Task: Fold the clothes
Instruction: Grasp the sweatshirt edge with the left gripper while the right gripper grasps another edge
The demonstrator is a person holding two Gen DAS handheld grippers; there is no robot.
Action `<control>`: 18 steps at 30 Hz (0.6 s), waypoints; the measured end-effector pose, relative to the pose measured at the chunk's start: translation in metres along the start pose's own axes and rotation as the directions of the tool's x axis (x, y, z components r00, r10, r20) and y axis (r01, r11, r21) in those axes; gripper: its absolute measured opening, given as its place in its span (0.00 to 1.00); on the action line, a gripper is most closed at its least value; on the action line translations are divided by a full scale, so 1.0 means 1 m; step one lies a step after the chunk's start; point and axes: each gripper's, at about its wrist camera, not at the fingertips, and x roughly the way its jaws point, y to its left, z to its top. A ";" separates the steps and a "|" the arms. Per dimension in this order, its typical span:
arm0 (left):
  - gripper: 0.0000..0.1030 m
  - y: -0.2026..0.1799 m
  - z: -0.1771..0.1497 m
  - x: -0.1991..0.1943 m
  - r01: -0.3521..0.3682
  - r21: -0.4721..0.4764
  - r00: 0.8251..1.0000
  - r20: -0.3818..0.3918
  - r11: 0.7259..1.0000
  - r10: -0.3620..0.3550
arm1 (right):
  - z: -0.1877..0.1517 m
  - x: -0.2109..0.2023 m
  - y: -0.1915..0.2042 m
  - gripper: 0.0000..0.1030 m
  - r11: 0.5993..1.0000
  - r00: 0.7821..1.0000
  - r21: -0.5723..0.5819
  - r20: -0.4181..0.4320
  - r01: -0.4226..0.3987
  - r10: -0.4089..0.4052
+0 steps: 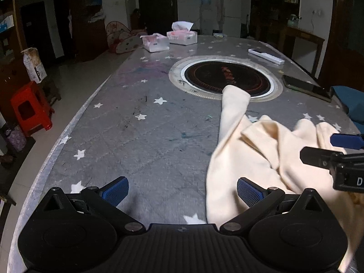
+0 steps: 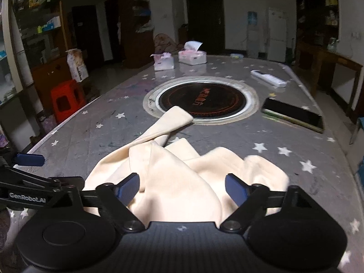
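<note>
A cream garment [image 1: 261, 145] lies crumpled on the grey star-patterned table [image 1: 136, 125], one sleeve reaching onto the round black hob [image 1: 227, 77]. My left gripper [image 1: 182, 192] is open and empty, low over the table at the garment's left edge; its right finger sits over the cloth. My right gripper [image 2: 182, 188] is open above the crumpled garment [image 2: 182, 170], with cloth bunched between its fingers but not clamped. The right gripper also shows at the right edge of the left wrist view [image 1: 336, 150]. The left gripper shows at the left of the right wrist view [image 2: 29, 159].
Two tissue boxes [image 1: 168, 38] stand at the table's far end. A white remote [image 1: 266, 55] and a dark phone [image 1: 307, 87] lie right of the hob. A red stool [image 1: 30, 109] stands on the floor to the left. A blue chair [image 1: 352, 104] is at the right.
</note>
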 end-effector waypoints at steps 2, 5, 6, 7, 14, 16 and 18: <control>1.00 0.000 0.003 0.008 0.012 0.011 1.000 -0.005 1.000 -0.012 | 0.006 0.014 -0.001 0.75 1.000 1.000 -0.004 -0.019 -0.019 0.019; 1.00 -0.003 0.006 0.016 0.029 0.034 1.000 -0.008 0.999 -0.029 | 0.011 0.033 -0.003 0.67 0.999 0.998 -0.010 -0.045 -0.044 0.044; 1.00 -0.003 0.007 0.018 0.034 0.038 0.999 -0.010 0.999 -0.034 | 0.013 0.037 -0.003 0.65 0.999 0.997 -0.011 -0.052 -0.052 0.052; 1.00 -0.004 0.008 0.020 0.039 0.043 0.999 -0.012 0.998 -0.038 | 0.014 0.043 -0.004 0.61 0.998 0.996 -0.005 -0.060 -0.062 0.062; 0.99 -0.012 0.015 0.031 0.084 0.081 0.996 -0.025 0.993 -0.082 | 0.015 0.058 -0.010 0.35 0.994 0.990 0.007 -0.084 -0.110 0.110; 0.99 -0.014 0.019 0.036 0.101 0.086 0.995 -0.023 0.991 -0.099 | 0.014 0.057 -0.011 0.27 0.993 0.990 0.008 -0.083 -0.115 0.115; 0.94 -0.015 0.023 0.042 0.121 0.092 0.993 -0.026 0.988 -0.119 | 0.014 0.053 -0.014 0.21 0.993 0.990 0.017 -0.074 -0.115 0.116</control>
